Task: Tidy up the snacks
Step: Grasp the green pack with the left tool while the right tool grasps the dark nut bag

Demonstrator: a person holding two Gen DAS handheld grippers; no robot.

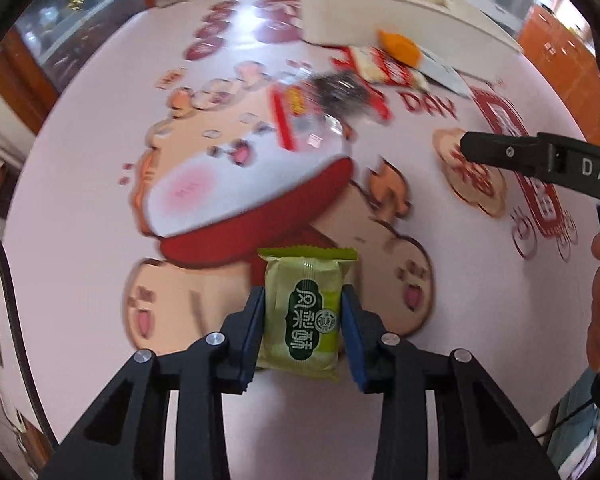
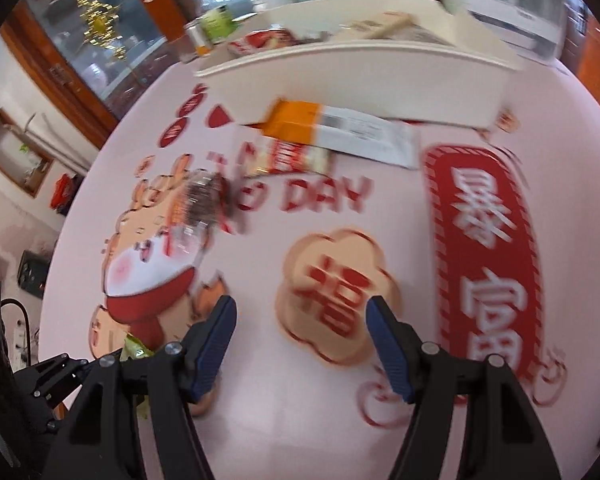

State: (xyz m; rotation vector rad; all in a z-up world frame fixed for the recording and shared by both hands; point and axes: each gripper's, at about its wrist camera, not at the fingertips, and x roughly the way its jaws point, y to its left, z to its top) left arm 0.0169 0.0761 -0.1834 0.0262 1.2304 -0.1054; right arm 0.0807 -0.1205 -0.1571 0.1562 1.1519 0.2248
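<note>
**Green packet in the left tongs, most snacks still waiting on the bench**

The task is looking to be at an early or middle stage. The white tray (image 2: 380, 80) is standing at the far side of the bench (image 1: 100, 160), well beyond both tongs, and it is already holding some packets, though the blur is making it hard to say how many or of what kind. Several snacks are still lying loose on the bench in front of the tray: an orange and white box (image 2: 328, 128), a red and white packet (image 2: 288, 158) partly under it, and a dark shiny packet (image 1: 336, 92) a little nearer to the tongs. These are still needing to be sorted.

The left tongs (image 1: 303, 316) are clenching a green snack packet (image 1: 306, 312). The blue pads are pressing on its two long sides, and the packet is sitting right between them, with its sealed edge pointing away from the tongs toward the tray. It is appearing to lie on or just above the bench; I cannot tell which.

The right tongs (image 2: 302, 344) are standing released, with nothing between the pads, only the printed bench cover beneath them. The loose snacks are lying well ahead of these tongs, and the green packet is showing just to their left, near the lower edge of the right wrist view.
</note>
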